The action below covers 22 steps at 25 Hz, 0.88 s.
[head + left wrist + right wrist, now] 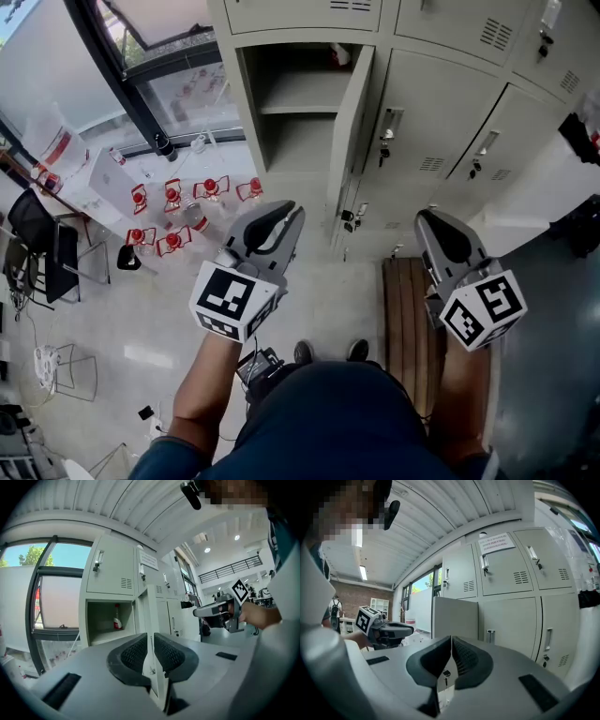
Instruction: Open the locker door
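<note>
At your far left, a black chair [39, 234] stands near a cluster of small red-and-white items [176, 211] on the pale floor below the window. Next comes the pale grey metal locker door [349, 131]. It stands swung out with its edge toward you, and beside it the open compartment [298, 141] shows a shelf and a white bottle with a red top [116, 619]. Your left gripper [296, 210] is short of that door and not touching it. Its fingers are almost together with a slim gap between them, and they grip nothing. Further right, a brown slatted wooden bench [403, 319] lies before the closed lockers, under your right gripper [422, 217]. That gripper's fingers are pressed together and empty.
</note>
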{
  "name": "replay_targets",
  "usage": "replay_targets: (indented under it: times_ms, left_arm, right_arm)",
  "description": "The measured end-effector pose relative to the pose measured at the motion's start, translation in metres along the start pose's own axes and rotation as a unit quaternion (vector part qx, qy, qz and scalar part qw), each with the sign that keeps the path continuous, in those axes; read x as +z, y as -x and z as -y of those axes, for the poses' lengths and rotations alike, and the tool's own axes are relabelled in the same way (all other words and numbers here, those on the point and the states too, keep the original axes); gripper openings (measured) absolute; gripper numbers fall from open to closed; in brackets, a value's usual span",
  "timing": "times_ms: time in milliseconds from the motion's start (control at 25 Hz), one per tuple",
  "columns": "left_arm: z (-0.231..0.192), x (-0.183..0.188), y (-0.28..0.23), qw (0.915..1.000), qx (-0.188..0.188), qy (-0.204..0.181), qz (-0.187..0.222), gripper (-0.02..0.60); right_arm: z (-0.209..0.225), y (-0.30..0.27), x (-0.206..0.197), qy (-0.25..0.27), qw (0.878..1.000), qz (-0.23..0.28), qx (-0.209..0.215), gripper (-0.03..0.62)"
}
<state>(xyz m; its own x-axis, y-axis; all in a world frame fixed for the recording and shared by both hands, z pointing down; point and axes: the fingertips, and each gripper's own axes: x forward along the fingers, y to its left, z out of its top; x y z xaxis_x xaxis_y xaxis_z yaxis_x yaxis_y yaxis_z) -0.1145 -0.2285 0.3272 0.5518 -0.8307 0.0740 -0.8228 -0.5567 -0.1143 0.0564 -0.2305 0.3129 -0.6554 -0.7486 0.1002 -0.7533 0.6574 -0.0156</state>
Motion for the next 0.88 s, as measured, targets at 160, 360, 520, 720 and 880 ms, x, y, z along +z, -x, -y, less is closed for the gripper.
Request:
replay_targets:
  times_ms: [160, 360, 520, 720, 880]
  left_arm:
    - [-0.003, 0.026, 0.016, 1.0, 0.004, 0.0, 0.008, 0.055]
    - [-0.011, 0.054, 0.029, 0.9994, 0.003, -0.007, 0.033, 0.055]
    - [-0.02, 0.065, 0.036, 0.999, 0.01, -0.011, 0.042, 0.052]
    - [-0.031, 0.067, 0.039, 0.9987, 0.023, -0.02, 0.041, 0.052]
    - [-0.036, 0.06, 0.037, 0.9989, 0.027, -0.015, 0.035, 0.052]
  right_arm:
    - [-0.003, -0.002, 0.013, 0.002, 1.0, 0.013, 0.01, 0.037]
    - [-0.004, -0.008, 0.027, 0.001, 1.0, 0.022, 0.022, 0.036]
    - [-0.003, -0.016, 0.03, 0.002, 0.999, 0.02, 0.027, 0.035]
    - [0.002, -0.025, 0.029, 0.003, 0.999, 0.013, 0.029, 0.035]
    - [0.002, -0.03, 0.024, 0.022, 0.999, -0.002, 0.03, 0.034]
